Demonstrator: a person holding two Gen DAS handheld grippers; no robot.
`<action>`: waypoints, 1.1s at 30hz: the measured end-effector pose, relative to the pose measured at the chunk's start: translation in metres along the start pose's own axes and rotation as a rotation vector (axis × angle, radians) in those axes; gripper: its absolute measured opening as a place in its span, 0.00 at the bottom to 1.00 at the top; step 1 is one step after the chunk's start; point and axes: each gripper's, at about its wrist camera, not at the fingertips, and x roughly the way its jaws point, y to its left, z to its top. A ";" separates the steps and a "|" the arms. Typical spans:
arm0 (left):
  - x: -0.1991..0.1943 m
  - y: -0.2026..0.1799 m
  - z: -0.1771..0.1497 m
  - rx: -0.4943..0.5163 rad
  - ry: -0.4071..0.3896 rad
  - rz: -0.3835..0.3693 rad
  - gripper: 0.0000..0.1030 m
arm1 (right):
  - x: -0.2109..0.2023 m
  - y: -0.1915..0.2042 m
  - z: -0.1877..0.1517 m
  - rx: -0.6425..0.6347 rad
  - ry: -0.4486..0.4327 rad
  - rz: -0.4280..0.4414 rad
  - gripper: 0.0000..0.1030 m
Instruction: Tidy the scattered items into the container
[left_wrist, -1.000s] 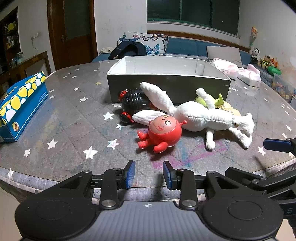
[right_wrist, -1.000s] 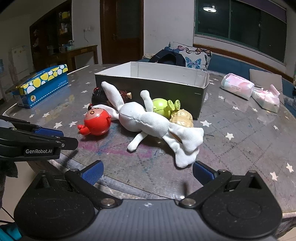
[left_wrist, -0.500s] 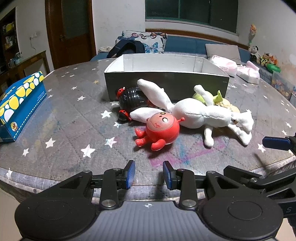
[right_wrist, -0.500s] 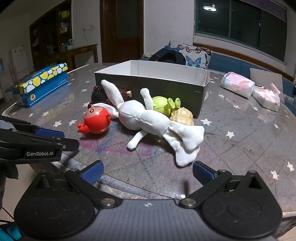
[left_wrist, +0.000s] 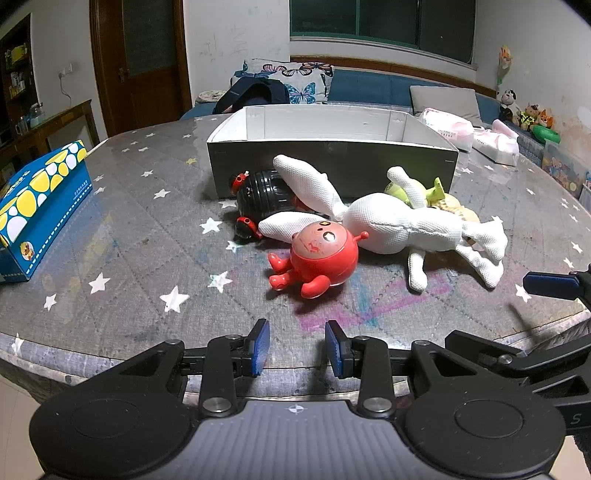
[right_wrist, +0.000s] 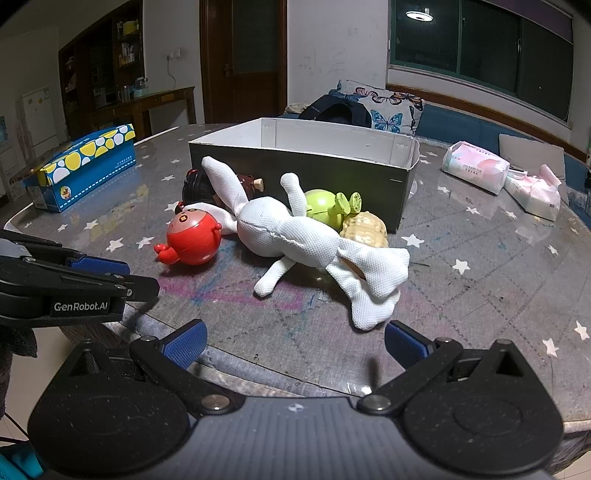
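A grey open box (left_wrist: 332, 168) (right_wrist: 303, 168) with white inside walls stands on the star-patterned table. In front of it lie a white cloth rabbit (left_wrist: 391, 225) (right_wrist: 295, 236), a red round toy (left_wrist: 319, 258) (right_wrist: 192, 238), a black toy with red knobs (left_wrist: 264, 195) (right_wrist: 194, 186), a green toy (left_wrist: 413, 190) (right_wrist: 327, 206) and a tan toy (right_wrist: 365, 229). My left gripper (left_wrist: 297, 349) hangs at the near table edge, open, with nothing between its blue pads. My right gripper (right_wrist: 293, 341) stands wide open and empty, just short of the rabbit's ear.
A blue tissue box with yellow spots (left_wrist: 37, 206) (right_wrist: 86, 164) sits at the table's left. Soft tissue packs (right_wrist: 476, 171) lie at the right. A sofa with butterfly cushions (left_wrist: 288, 79) is behind the table. The table's near edge runs just beyond both grippers.
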 end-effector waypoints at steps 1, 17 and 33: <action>0.000 0.000 0.000 0.000 0.000 0.000 0.35 | 0.000 0.000 0.000 0.000 0.001 0.000 1.00; 0.002 0.000 0.000 0.004 0.004 -0.001 0.35 | 0.005 0.000 0.002 0.001 0.012 0.011 1.00; 0.006 -0.004 0.006 0.021 0.014 -0.004 0.35 | 0.009 -0.004 0.003 0.008 0.014 0.023 1.00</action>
